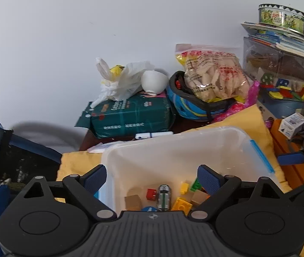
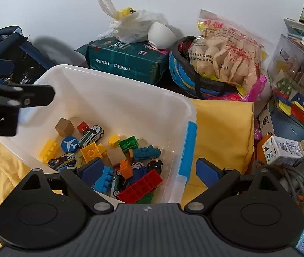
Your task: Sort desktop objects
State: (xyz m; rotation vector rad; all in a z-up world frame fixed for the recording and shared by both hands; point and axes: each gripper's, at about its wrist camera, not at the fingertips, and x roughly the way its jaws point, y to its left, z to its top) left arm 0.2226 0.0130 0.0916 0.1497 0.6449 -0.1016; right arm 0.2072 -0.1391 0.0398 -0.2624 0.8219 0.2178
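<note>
White wall behind a cluttered worktop under yellow cloth. Toy bricks and cars inside the clear bin. Left gripper and right gripper above it, jaws spread wide, empty.

Left gripper and right gripper, both angled downward, jaws spread wide, nothing between the pads.

Both cams ride on the grippers, looking down over the fingers toward the wall. Left one sits close behind the white bin, seeing little of its floor. Right one looks steeper, straight in. Both share the bin and green pack.
</note>
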